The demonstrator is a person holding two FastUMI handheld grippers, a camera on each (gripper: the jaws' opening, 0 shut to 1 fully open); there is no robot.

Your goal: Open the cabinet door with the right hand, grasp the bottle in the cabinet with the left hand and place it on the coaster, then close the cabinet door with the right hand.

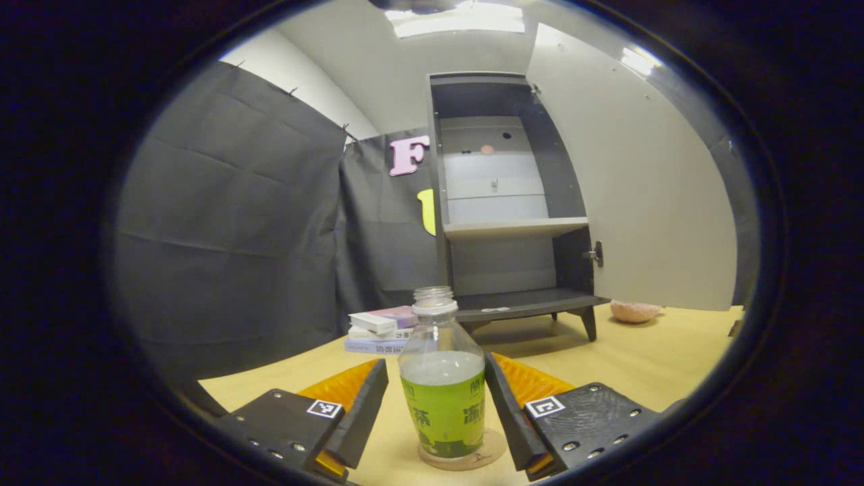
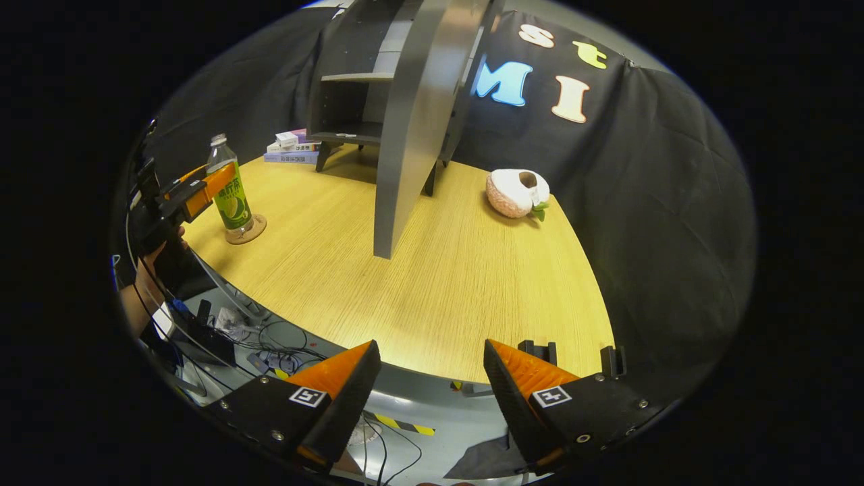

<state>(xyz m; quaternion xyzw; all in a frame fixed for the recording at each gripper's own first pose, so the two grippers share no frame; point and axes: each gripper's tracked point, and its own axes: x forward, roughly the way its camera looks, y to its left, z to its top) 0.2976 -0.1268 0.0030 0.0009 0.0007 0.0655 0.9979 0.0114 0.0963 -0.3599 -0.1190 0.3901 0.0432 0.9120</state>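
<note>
A clear bottle (image 1: pixel 442 378) with a green label and no cap stands upright on a round coaster (image 1: pixel 472 460) on the wooden table. My left gripper (image 1: pixel 437 398) is open, with one finger on each side of the bottle, close to it and low down. In the right gripper view the bottle (image 2: pixel 229 189) and coaster (image 2: pixel 246 233) sit at the table's left, with the left gripper (image 2: pixel 202 185) and a hand behind it. The grey cabinet (image 1: pixel 506 202) stands open, its door (image 1: pixel 641 189) swung out to the right. My right gripper (image 2: pixel 432 378) hangs open at the table's front edge, holding nothing.
A stack of books (image 1: pixel 378 331) lies left of the cabinet's feet. A pink plush thing (image 2: pixel 516 192) sits right of the open door (image 2: pixel 412 135). Cables and gear (image 2: pixel 270 337) lie on the floor below the table's edge. Bare tabletop (image 2: pixel 439 270) stretches in front of the door.
</note>
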